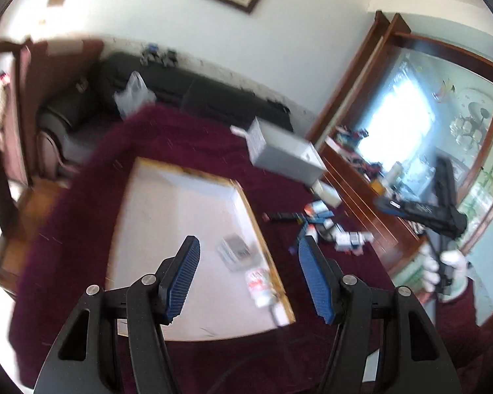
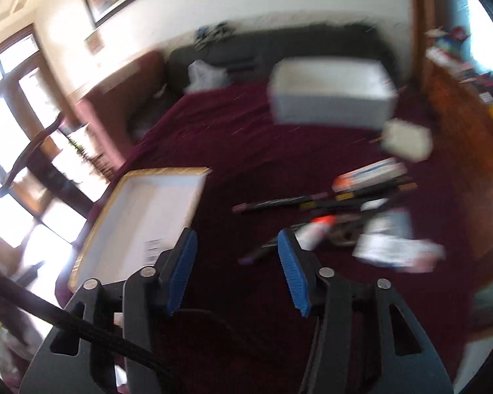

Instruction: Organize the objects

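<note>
Left claw (image 1: 248, 256) spread empty over white tray (image 1: 154, 177), right claw (image 2: 235, 252) spread empty, scattered stationery (image 2: 361, 203) beside, grey box (image 2: 332, 98) beyond

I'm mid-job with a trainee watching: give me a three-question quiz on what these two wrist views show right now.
1. True or false: the white tray with the golden rim is empty.
2. Which gripper has something between its fingers? A) left gripper B) right gripper C) neither
3. Fill in: the loose pens and packets lie on the ____ cloth, outside the tray.

Key:
1. False: a few small packets lie in its near right corner.
2. C: both stand open with nothing between the pads.
3. Maroon.
</note>
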A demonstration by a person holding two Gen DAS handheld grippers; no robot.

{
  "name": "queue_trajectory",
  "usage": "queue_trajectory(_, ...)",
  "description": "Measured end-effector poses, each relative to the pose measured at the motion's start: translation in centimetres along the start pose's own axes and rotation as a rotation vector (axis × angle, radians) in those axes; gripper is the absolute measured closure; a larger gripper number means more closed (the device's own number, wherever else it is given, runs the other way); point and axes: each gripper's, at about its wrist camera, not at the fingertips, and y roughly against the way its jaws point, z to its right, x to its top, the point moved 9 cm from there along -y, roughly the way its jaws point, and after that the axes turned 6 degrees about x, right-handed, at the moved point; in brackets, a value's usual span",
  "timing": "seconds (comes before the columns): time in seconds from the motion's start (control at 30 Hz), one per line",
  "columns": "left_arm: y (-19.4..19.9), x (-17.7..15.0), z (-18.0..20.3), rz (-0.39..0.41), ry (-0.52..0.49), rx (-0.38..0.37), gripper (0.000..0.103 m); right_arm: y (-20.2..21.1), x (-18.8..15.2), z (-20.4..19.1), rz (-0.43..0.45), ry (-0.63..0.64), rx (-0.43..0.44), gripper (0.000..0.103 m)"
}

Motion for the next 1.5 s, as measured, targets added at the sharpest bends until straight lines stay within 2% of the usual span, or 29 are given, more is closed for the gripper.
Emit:
queue_trajectory(0.07,3.5,2.3,-2.3,0.079,0.002,0.097,0.046,6.0,0.9,4.7,0.088,-0.026,-0.128,0.040)
queue_trajectory(0.13,8.1,4.4,-5.6,0.175,0.026,0.247,0.046,12.5,1.4,9.7,0.184,-0.077,-0.259,0.040)
queue_trajectory(0.2,14.1,6.1,-9.5,0.267,0.083,0.442,0.046,18.9,1.2,14.1,0.272,-0.144,-0.366,0.040)
queue_trajectory(0.27,19.9,7.2,-12.2,0.353,0.155,0.565,0.046,25.8,0.5,17.8,0.370,-0.212,-0.448,0.040)
queue_trajectory(0.33,26.3,8.6,-14.0,0.470,0.224,0.613,0.046,32.1,0.0,20.0,0.462,-0.247,-0.546,0.038)
queue_trajectory(0.4,31.6,9.8,-14.8,0.556,0.264,0.649,0.046,38.2,0.0,20.7,0.554,-0.269,-0.656,0.025)
queue_trajectory(0.5,36.8,11.5,-14.7,0.641,0.262,0.687,0.044,47.2,-0.3,21.7,0.677,-0.294,-0.830,0.023)
queue_trajectory(0.57,38.4,12.1,-14.4,0.665,0.254,0.705,0.044,52.3,-0.5,22.1,0.731,-0.334,-0.937,0.021)
queue_trajectory(0.6,38.4,12.5,-14.0,0.667,0.246,0.701,0.044,54.5,-0.7,22.6,0.754,-0.365,-0.962,0.021)
queue_trajectory(0.67,36.9,12.6,-11.8,0.646,0.201,0.674,0.043,57.4,-1.3,23.6,0.777,-0.430,-0.958,0.021)
queue_trajectory(0.7,35.4,12.8,-10.8,0.630,0.173,0.654,0.038,57.9,-1.6,23.8,0.778,-0.447,-0.952,0.021)
queue_trajectory(0.77,30.4,13.1,-7.6,0.571,0.116,0.589,0.033,57.2,-2.1,23.6,0.766,-0.432,-0.940,0.020)
queue_trajectory(0.87,21.4,13.0,-2.0,0.426,0.038,0.423,0.033,52.5,-2.3,23.2,0.682,-0.376,-0.872,0.019)
queue_trajectory(0.97,13.1,11.8,4.0,0.281,-0.067,0.276,0.033,44.5,-2.4,22.4,0.560,-0.345,-0.721,0.019)
queue_trajectory(1.0,10.3,11.1,6.0,0.239,-0.109,0.235,0.033,42.3,-3.4,22.7,0.521,-0.336,-0.663,0.019)
queue_trajectory(1.07,5.1,9.4,10.1,0.161,-0.168,0.133,0.034,35.7,-3.7,21.8,0.437,-0.310,-0.550,0.019)
queue_trajectory(1.17,-2.2,6.2,15.9,0.035,-0.180,-0.027,0.034,27.2,-5.3,19.6,0.351,-0.263,-0.411,0.019)
queue_trajectory(1.2,-4.3,5.5,17.2,0.003,-0.181,-0.054,0.034,24.0,-5.7,18.8,0.325,-0.246,-0.371,0.019)
queue_trajectory(1.27,-8.7,3.8,20.5,-0.018,-0.222,-0.076,0.034,19.2,-6.7,18.0,0.301,-0.217,-0.325,0.019)
queue_trajectory(1.33,-13.1,2.0,22.4,-0.026,-0.269,-0.036,0.034,14.7,-7.8,16.8,0.304,-0.212,-0.270,0.019)
queue_trajectory(1.43,-18.0,-1.6,23.2,-0.063,-0.323,0.040,0.034,10.1,-8.1,14.7,0.360,-0.230,-0.217,0.020)
queue_trajectory(1.5,-19.7,-3.9,23.5,-0.090,-0.327,0.058,0.034,8.3,-7.8,13.2,0.379,-0.236,-0.168,0.020)
